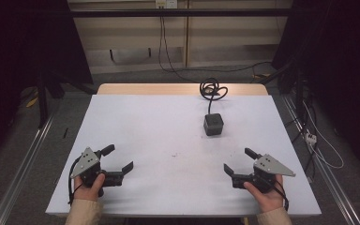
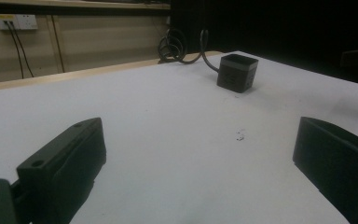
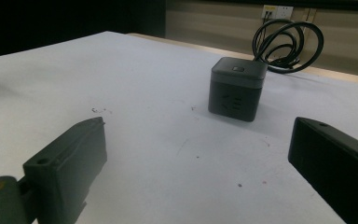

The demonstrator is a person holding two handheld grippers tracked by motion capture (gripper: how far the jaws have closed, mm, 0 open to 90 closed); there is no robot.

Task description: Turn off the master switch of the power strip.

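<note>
Work is not begun: my left gripper [image 1: 121, 158] and right gripper [image 1: 236, 160] rest wide open, empty, the cube [image 1: 213, 124] at twelve o'clock untouched on the bench [image 1: 145, 122].

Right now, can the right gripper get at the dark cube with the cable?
Probably yes. The right gripper rests at the near edge with its jaws open, and only bare white table lies between it and the dark cube. The coiled cable trails off behind the cube, away from the approach.
</note>
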